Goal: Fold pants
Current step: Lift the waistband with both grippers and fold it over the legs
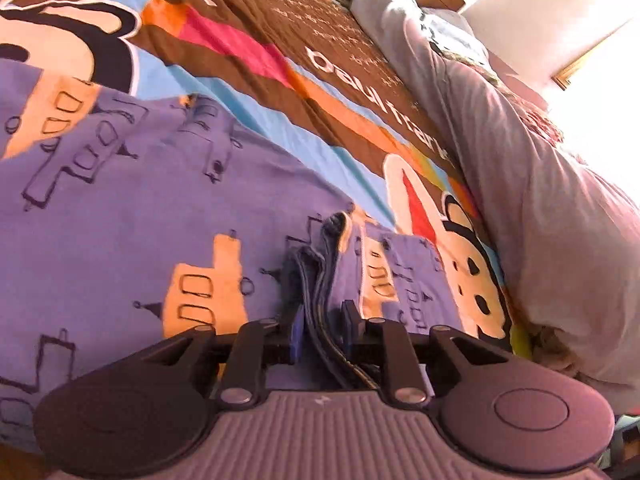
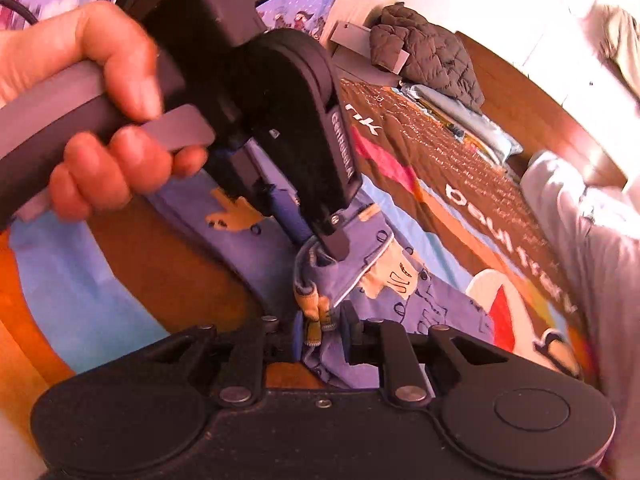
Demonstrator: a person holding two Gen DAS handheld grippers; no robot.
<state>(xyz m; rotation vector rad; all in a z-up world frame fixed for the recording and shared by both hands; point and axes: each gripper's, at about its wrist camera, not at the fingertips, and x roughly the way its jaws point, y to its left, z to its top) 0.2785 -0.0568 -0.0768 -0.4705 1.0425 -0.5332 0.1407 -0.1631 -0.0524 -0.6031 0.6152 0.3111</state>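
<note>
pants (image 1: pixel 168 208) lie on the bedspread (image 1: pixel 280 92); left gripper (image 1: pixel 323 320) jaws clench bunched fabric, right gripper (image 2: pixel 325 328) jaws likewise, at 6 o'clock.

Between the jaws of the left gripper (image 1: pixel 324 330) sits a bunched edge of the pants (image 1: pixel 132 200): soft, matt purple cloth printed with orange shapes and dark outlines, its darker hem ribbed. Beyond the jaws lies a bedspread (image 1: pixel 260 44) of smooth, matt printed fabric. The right gripper (image 2: pixel 324 334) is matt black plastic with dull metal rivets, its pads blue; the same cloth sits wrinkled between them. Farther off rests a quilted, puffy jacket (image 2: pixel 428 54).
</note>
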